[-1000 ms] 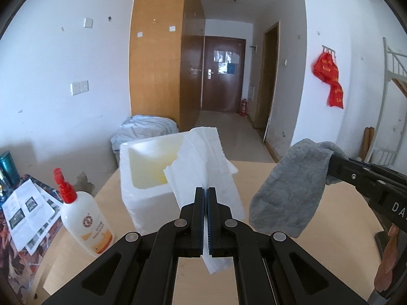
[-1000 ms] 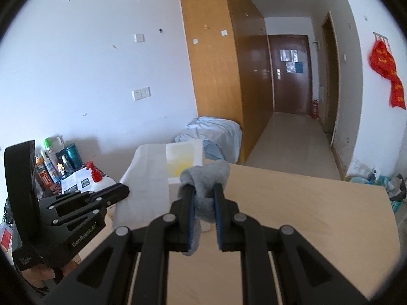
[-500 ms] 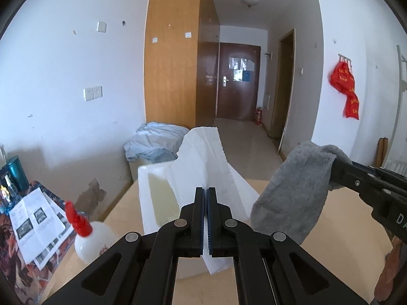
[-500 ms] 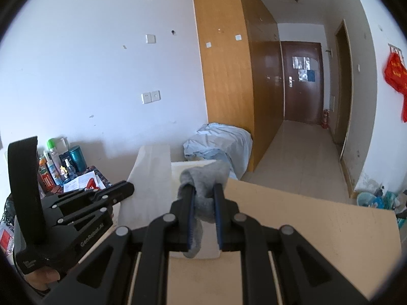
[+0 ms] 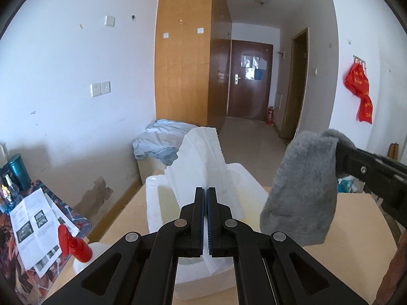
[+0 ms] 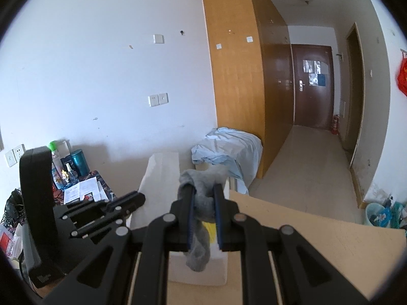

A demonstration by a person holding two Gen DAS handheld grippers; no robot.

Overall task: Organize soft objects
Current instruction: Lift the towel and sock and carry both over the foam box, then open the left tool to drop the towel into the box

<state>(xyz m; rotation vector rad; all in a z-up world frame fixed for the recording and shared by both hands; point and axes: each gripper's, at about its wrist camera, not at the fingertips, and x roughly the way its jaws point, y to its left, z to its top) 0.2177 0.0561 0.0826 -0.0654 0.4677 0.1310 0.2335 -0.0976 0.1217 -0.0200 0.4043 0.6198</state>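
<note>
My left gripper is shut on a white paper towel and holds it over the white foam box on the wooden table. My right gripper is shut on a grey cloth, which hangs from its jaws above the box's right side. In the left wrist view the grey cloth hangs to the right of the paper towel, held by the right gripper's fingers. The left gripper shows at the left of the right wrist view.
A white bottle with a red cap stands on the table left of the box. A side table with papers and a teal can is at the far left. A bundle of light blue fabric lies behind the table.
Both grippers have moved forward and risen with their loads. The foam box now sits lower and closer in both views, and the bottle has slid toward the lower left.
</note>
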